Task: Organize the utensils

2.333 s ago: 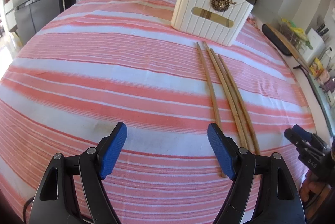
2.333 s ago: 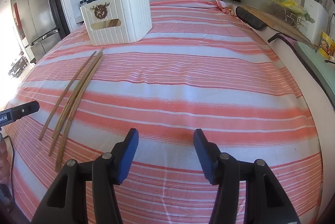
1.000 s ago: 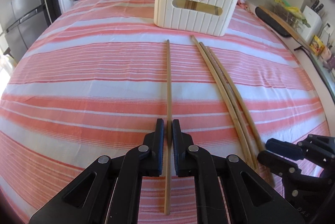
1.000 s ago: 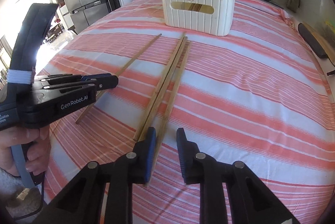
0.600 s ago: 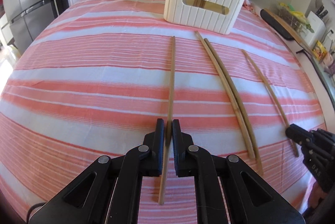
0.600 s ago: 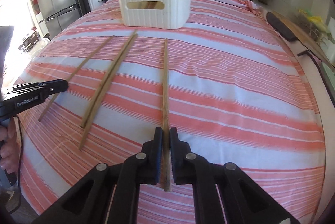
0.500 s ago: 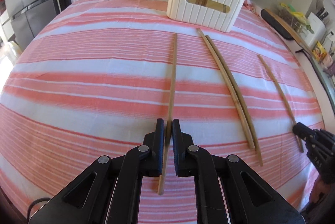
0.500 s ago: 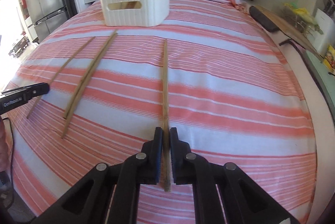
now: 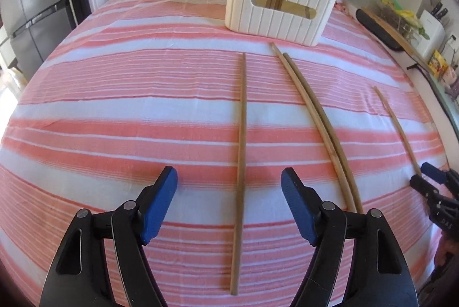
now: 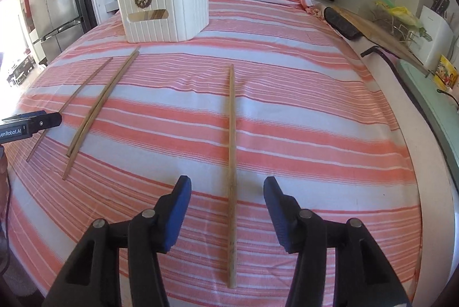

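- Four chopsticks flat on striped counter: one (image 9: pixel 241 152) between left tongs (image 9: pixel 229 192), one (image 10: pixel 231 163) between right tongs (image 10: pixel 226 198), pair (image 9: pixel 318 117) midway.
- Both tongs opening, pads clear of sticks.
- Caddy (image 9: pixel 281 9) toward far edge.

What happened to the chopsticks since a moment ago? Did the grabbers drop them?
Yes. Both let go: the left gripper and right gripper were each clamped on one chopstick, and now their jaws are opening. The left chopstick and right chopstick, earlier pulled sideways away from the bunch, lie loose on the striped cloth. The middle pair and white box stayed put.
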A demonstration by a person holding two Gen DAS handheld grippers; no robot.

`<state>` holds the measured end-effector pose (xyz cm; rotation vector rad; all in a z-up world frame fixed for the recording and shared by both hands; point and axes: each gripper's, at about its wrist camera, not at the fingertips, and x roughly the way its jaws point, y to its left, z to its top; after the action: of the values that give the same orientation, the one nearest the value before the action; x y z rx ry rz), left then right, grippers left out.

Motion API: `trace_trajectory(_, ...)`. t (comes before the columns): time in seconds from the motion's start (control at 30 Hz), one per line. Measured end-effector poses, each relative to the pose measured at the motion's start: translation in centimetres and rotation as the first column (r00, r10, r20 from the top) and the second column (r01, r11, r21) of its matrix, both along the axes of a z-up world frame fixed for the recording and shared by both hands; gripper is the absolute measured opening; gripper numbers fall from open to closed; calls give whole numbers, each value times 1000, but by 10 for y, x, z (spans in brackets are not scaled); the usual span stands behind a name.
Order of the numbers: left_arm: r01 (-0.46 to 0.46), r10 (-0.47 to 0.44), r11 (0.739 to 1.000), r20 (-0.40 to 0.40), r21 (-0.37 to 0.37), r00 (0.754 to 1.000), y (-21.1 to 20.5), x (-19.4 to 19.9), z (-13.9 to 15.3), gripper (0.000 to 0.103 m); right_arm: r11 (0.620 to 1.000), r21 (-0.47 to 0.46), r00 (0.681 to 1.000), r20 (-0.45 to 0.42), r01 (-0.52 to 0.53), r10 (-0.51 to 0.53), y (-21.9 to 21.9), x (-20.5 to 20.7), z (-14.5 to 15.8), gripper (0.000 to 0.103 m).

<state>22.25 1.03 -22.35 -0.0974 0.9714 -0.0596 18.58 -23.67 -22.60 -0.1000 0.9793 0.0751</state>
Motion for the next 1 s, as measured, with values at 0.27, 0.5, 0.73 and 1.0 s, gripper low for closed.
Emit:
trace_trajectory(0.27, 41, -44, 994, 23, 96, 999, -17, -2, -8, 93, 1000, 27, 999, 37, -8, 7, -2, 9, -7, 63)
trace_trajectory(0.5, 30, -33, 994, 32, 104, 999, -16, -2, -9, 96, 999, 32, 999, 40, -7, 6, -3, 9, -7, 63)
trace_trajectory(0.73, 27, -31, 994, 38, 102, 999, -16, -3, -9, 96, 1000, 27, 999, 41, -8, 6, -2, 9, -7, 63)
trace_trajectory(1.0, 24, -29, 995, 43, 98, 999, -16, -4, -9, 96, 1000, 24, 999, 41, -8, 7, -2, 9, -7, 63)
